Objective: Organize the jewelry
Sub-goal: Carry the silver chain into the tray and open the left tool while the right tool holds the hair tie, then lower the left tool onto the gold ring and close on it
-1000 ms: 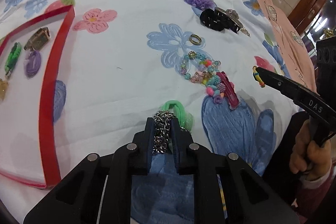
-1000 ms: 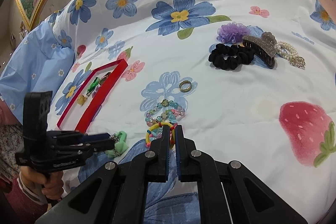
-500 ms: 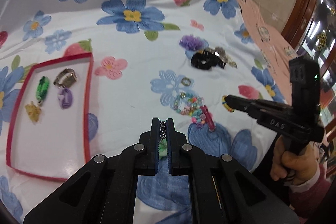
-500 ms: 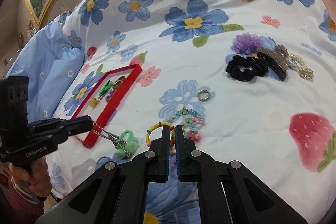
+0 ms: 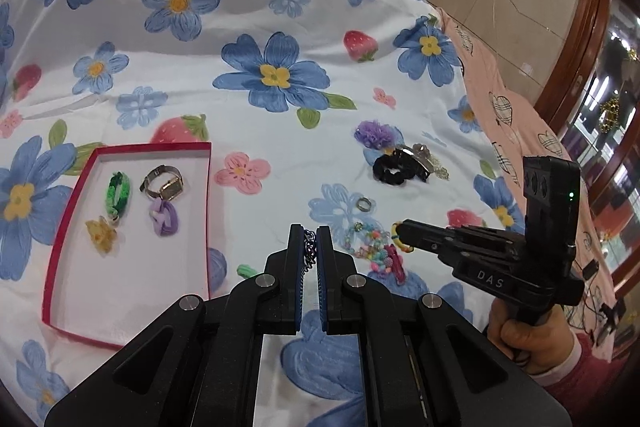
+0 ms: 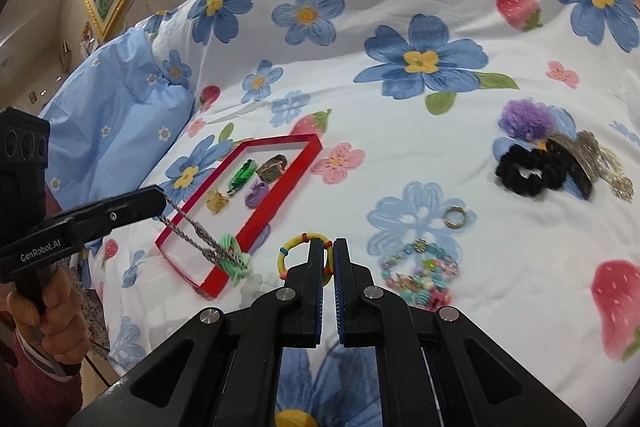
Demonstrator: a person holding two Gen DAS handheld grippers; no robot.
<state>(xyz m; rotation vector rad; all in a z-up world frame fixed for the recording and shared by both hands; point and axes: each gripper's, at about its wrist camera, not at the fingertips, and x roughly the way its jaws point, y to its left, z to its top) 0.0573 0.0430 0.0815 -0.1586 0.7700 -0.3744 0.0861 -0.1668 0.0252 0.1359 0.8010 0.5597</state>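
Gripping a silver chain [image 6: 192,233], the "GenRobot.AI" left gripper [image 6: 160,201]; "DAS"-marked right gripper [image 5: 402,237] pinches a multicoloured ring [image 6: 304,253].

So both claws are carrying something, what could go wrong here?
The chain hanging from the left gripper has a green band snagged on its end; it could drop off short of the red tray. The right gripper pinches only one edge of the colourful ring, which might slip out.

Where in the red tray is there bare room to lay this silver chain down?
The near half of the red tray is bare, below the yellow charm and purple chain ring. Its far end is crowded, with the green bracelet and watch there too.
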